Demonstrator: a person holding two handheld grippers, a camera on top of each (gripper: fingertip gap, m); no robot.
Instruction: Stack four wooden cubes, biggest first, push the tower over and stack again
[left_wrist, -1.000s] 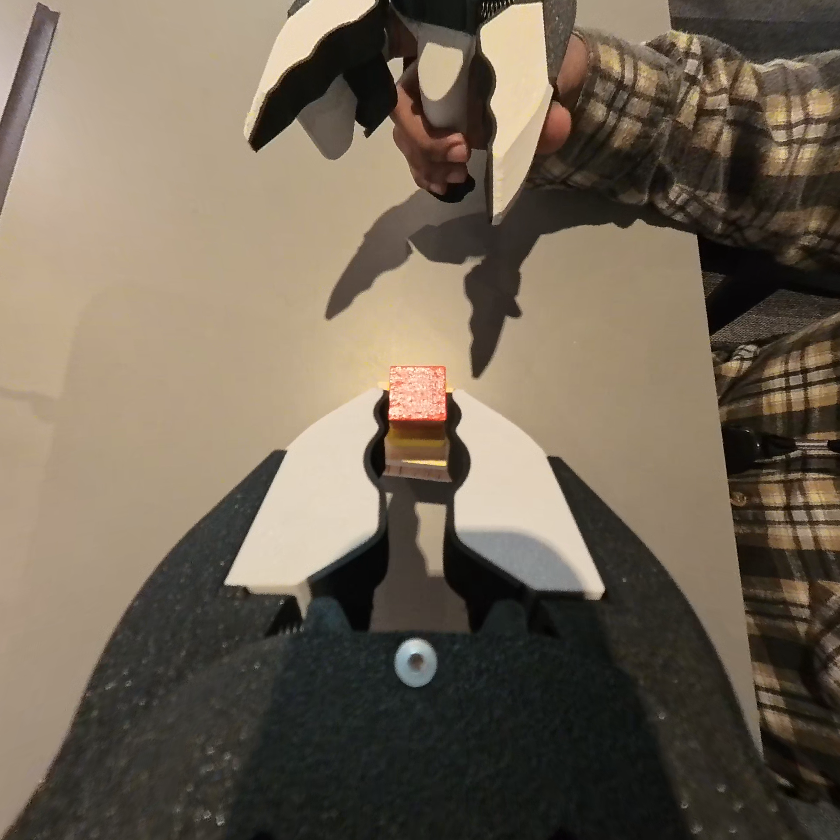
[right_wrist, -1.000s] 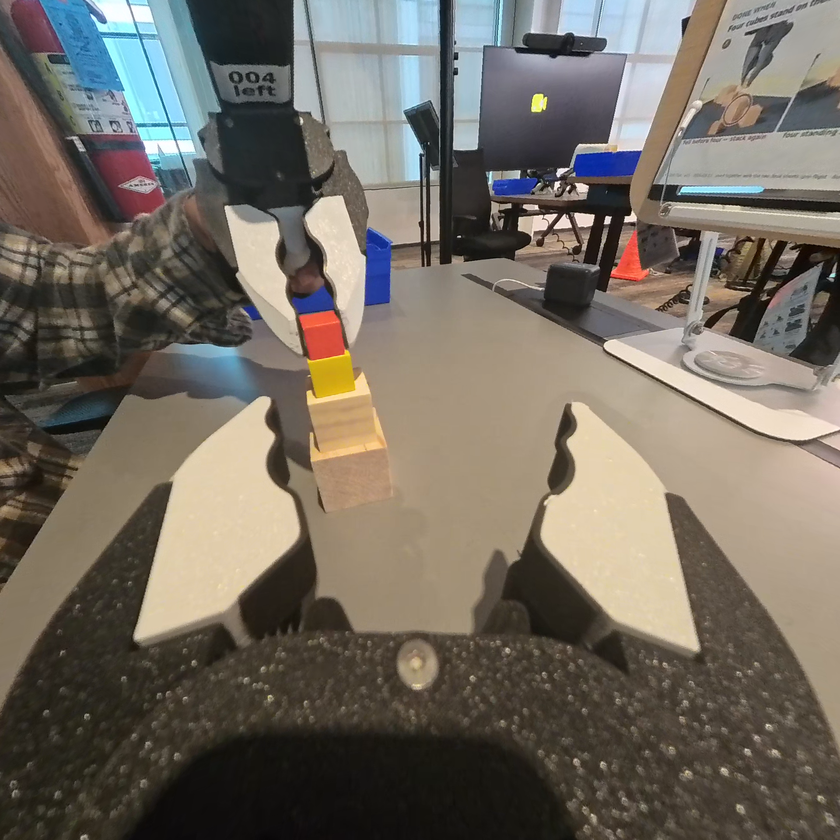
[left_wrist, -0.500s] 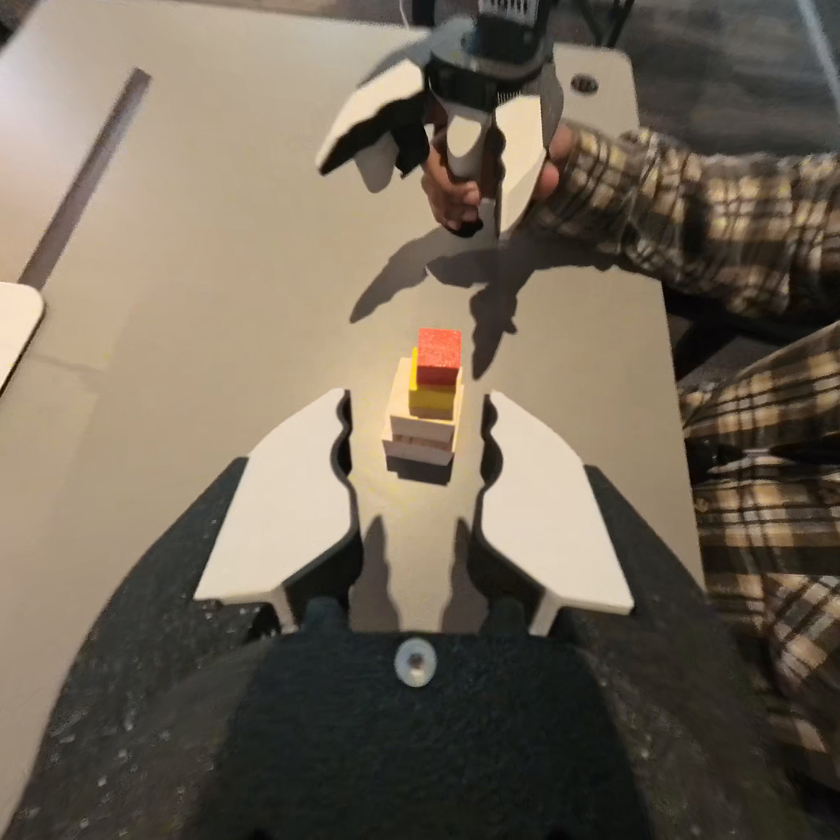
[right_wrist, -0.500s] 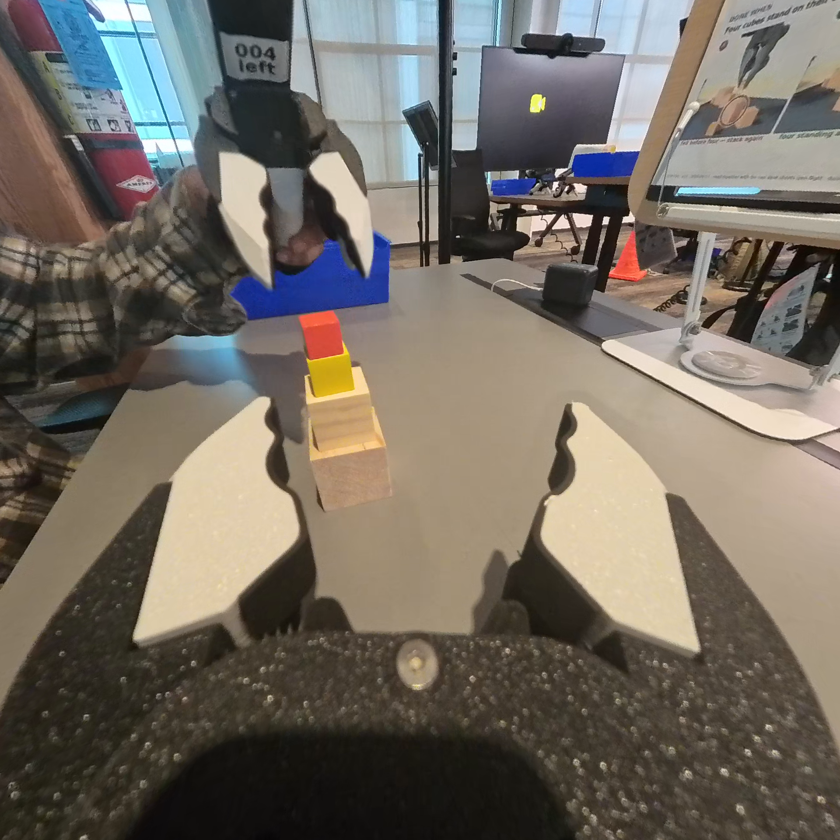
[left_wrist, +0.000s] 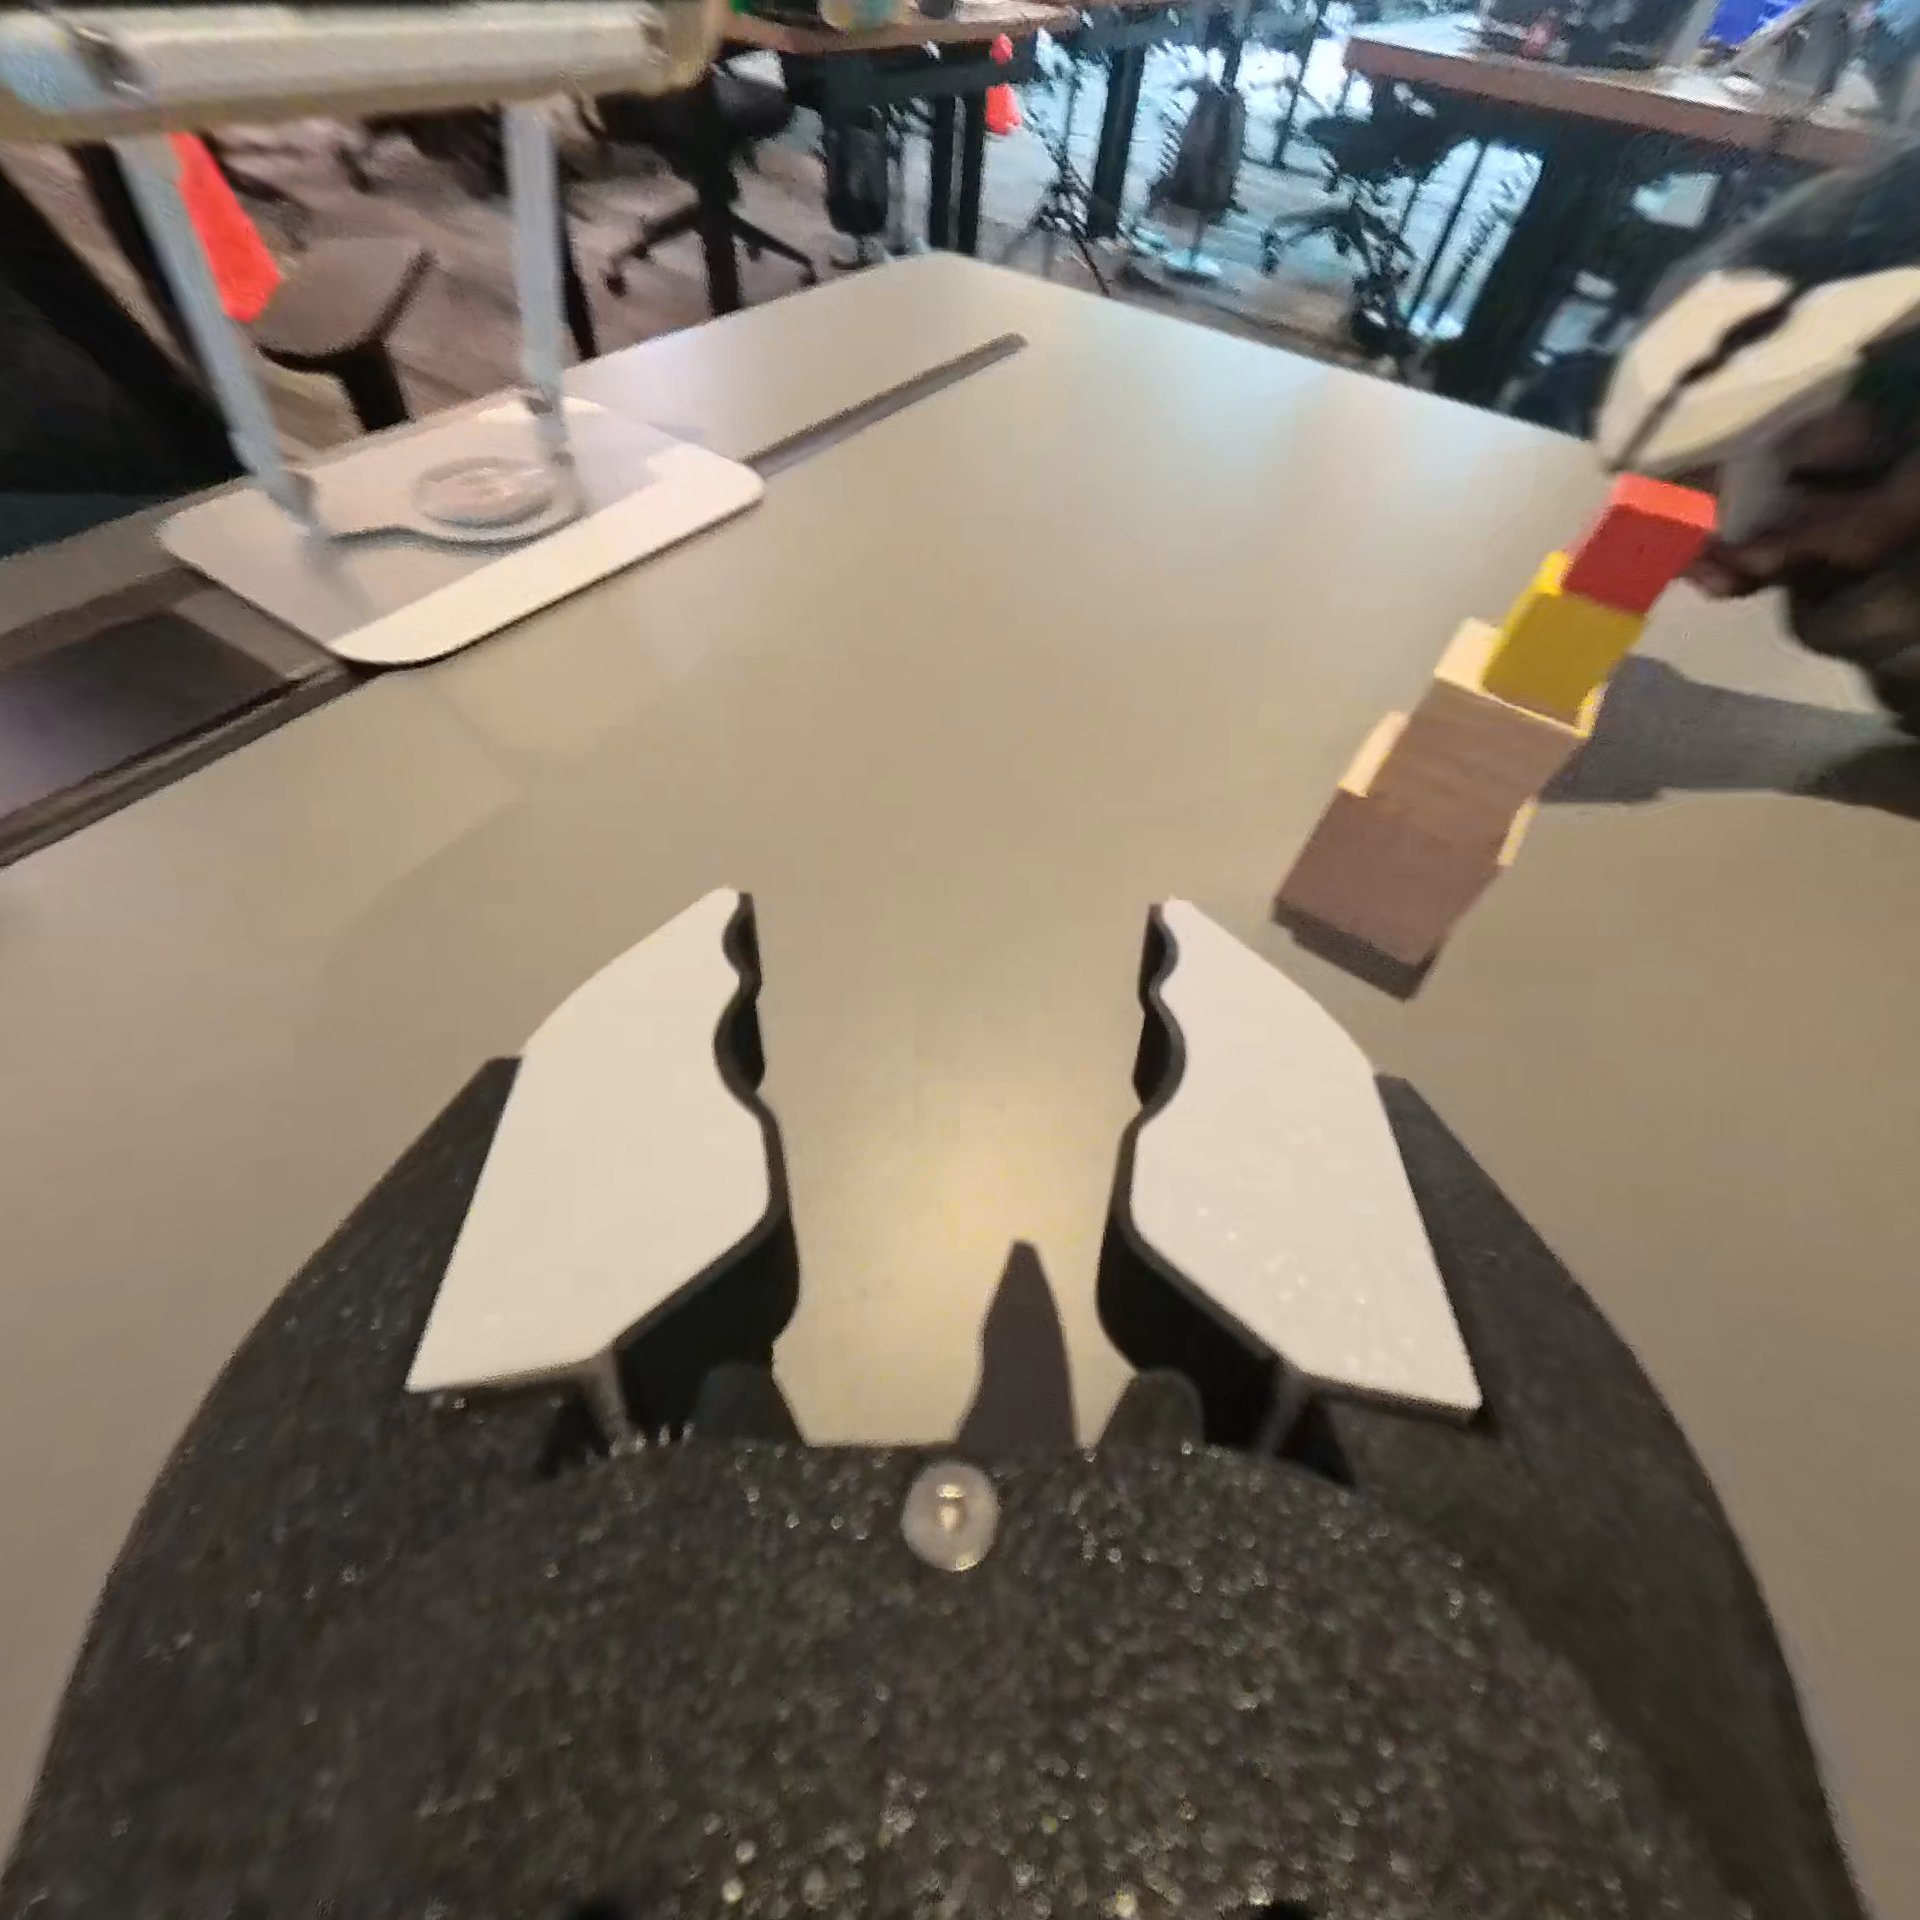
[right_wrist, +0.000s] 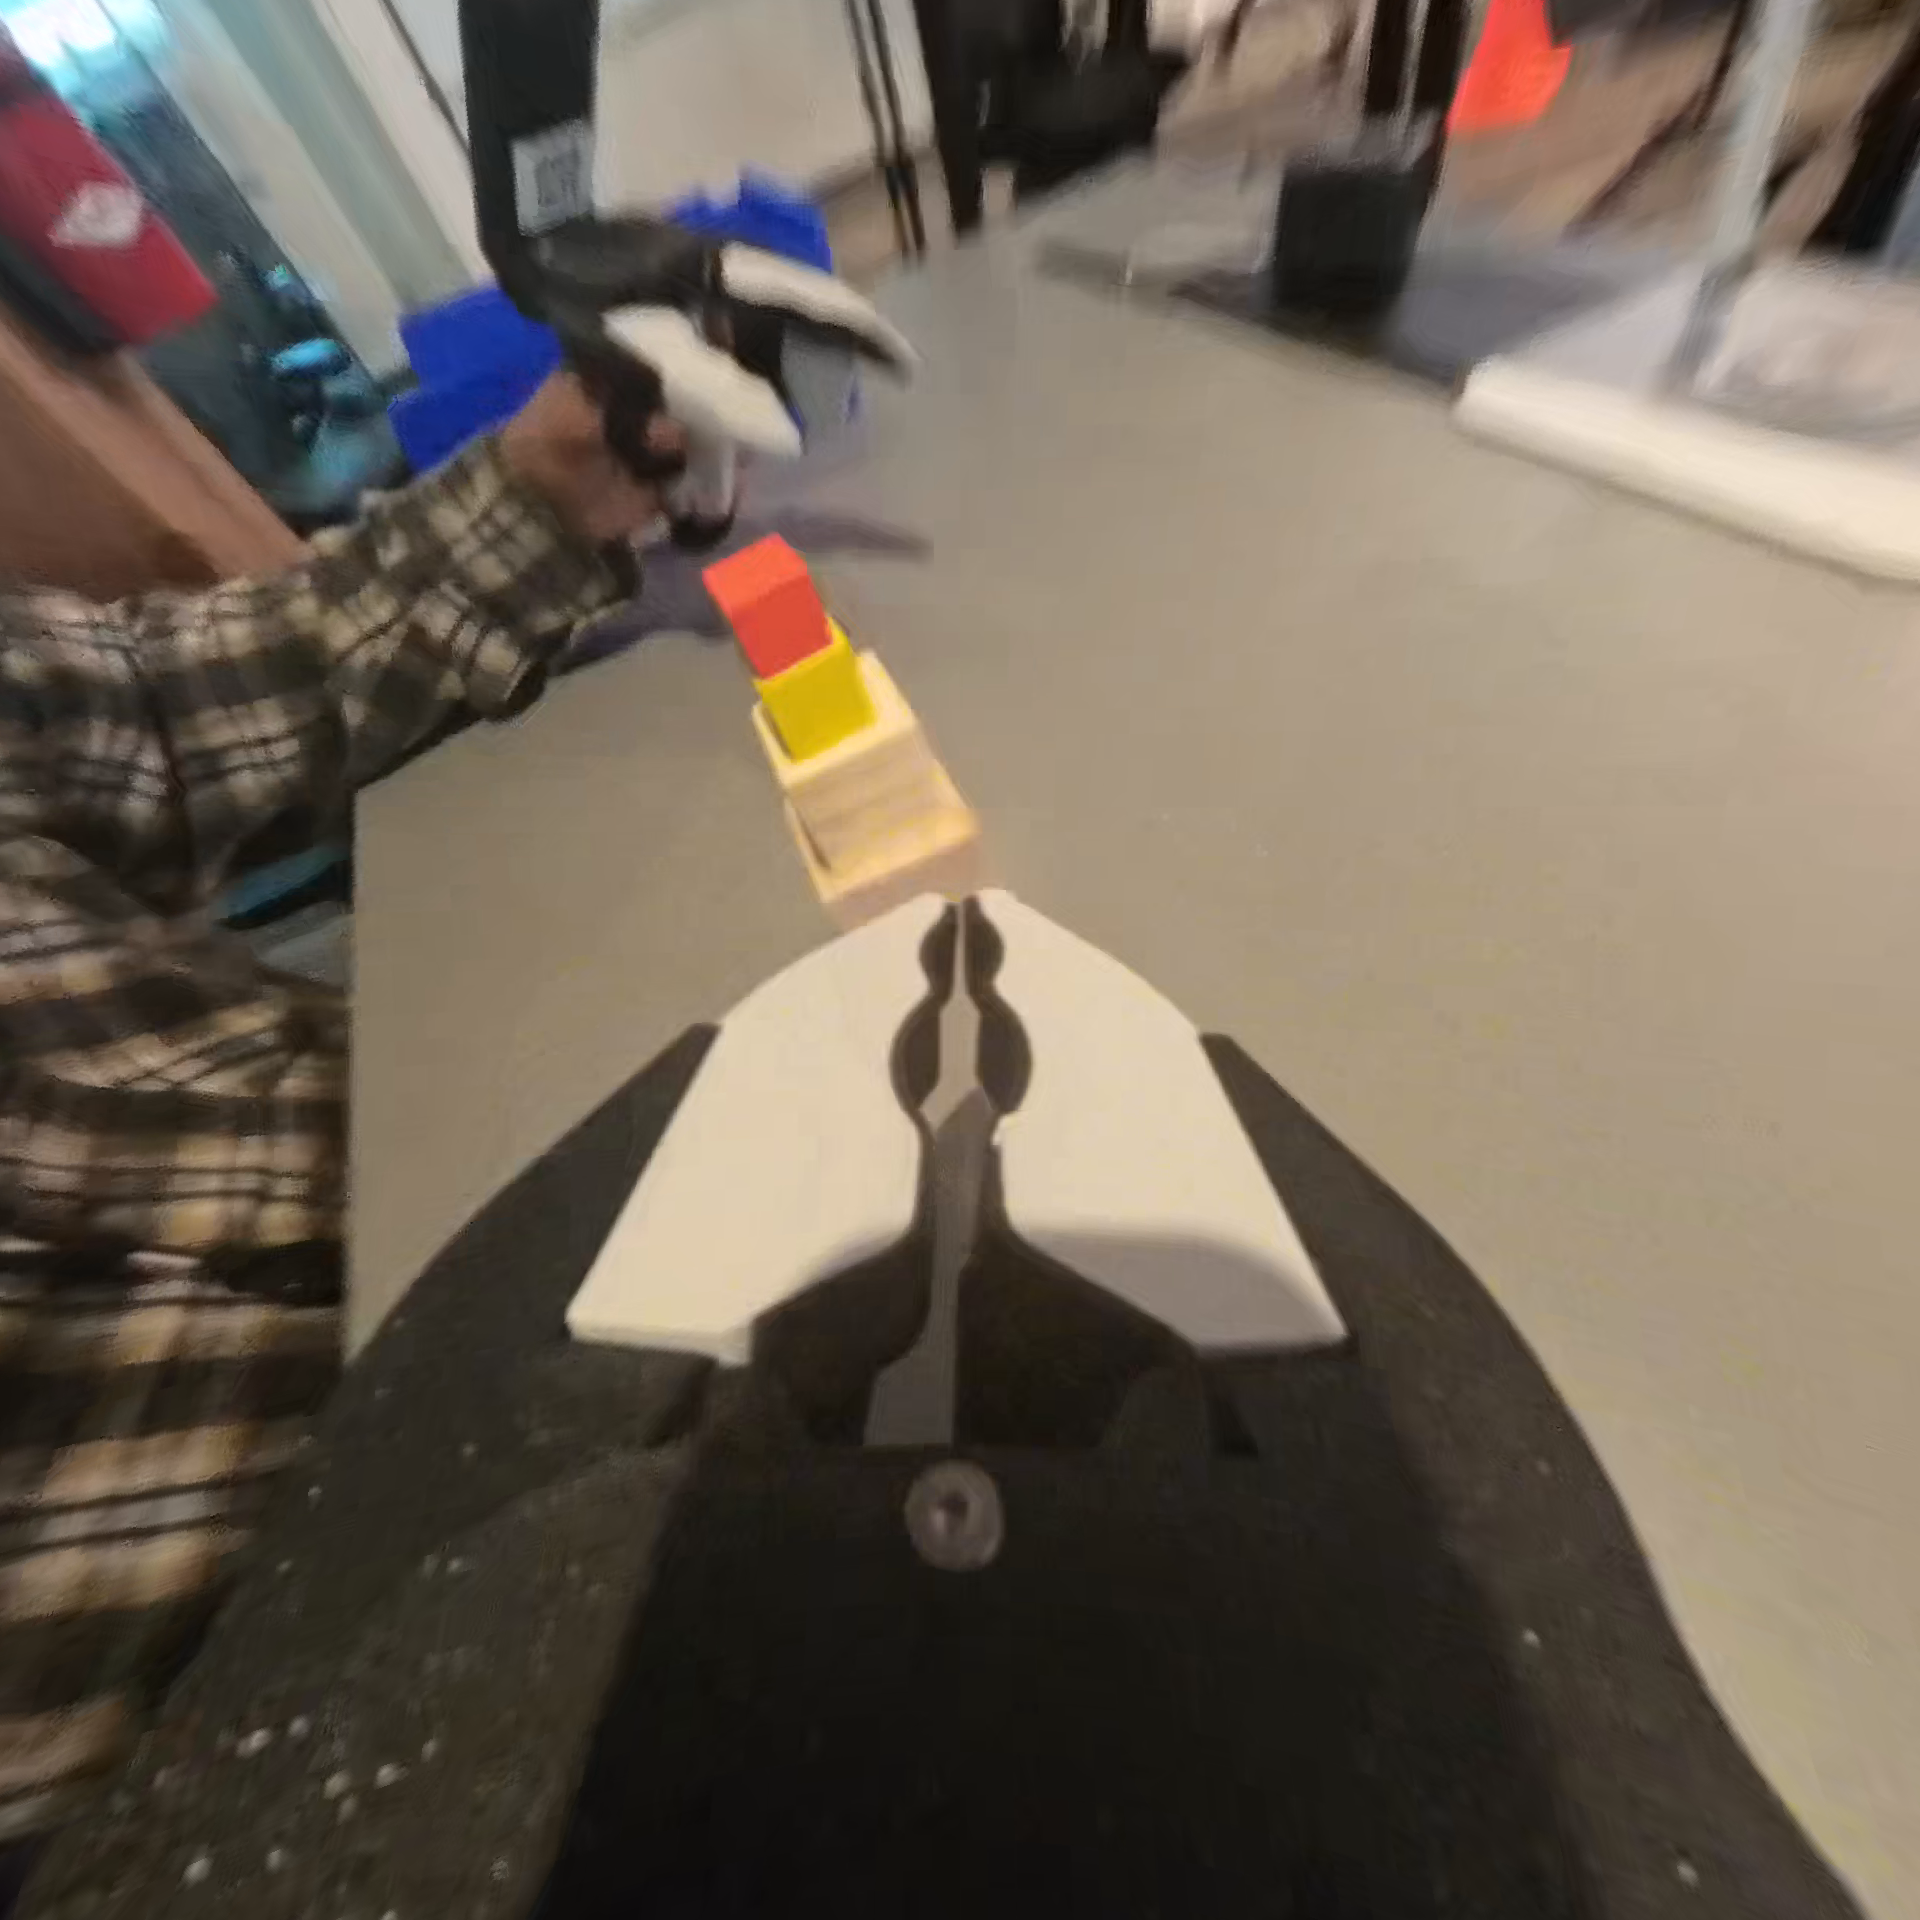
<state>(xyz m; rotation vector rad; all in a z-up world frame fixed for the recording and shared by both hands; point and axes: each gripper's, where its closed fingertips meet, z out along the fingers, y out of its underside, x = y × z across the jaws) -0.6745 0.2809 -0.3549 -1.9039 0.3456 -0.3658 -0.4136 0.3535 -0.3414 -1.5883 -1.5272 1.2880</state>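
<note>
Now the tower (right_wrist: 842, 748) stands complete on the table (right_wrist: 1351, 727), centre of my right view: big cube (right_wrist: 914, 862) at the base, second plain cube (right_wrist: 852, 784), yellow cube (right_wrist: 816, 698), red cube (right_wrist: 769, 615) on top. My right gripper (right_wrist: 961, 906) is clenched on nothing, its tips just before the base. My left gripper (left_wrist: 948, 920) is released and empty, with the tower off at the right edge of its view.

My read is that the push-over comes next. The risk: a hard shove could send the small cubes off the table edge, at the left of my right view, or toward the white stand base (left_wrist: 468, 540). Both views are blurred, so I cannot tell whether contact has begun.
</note>
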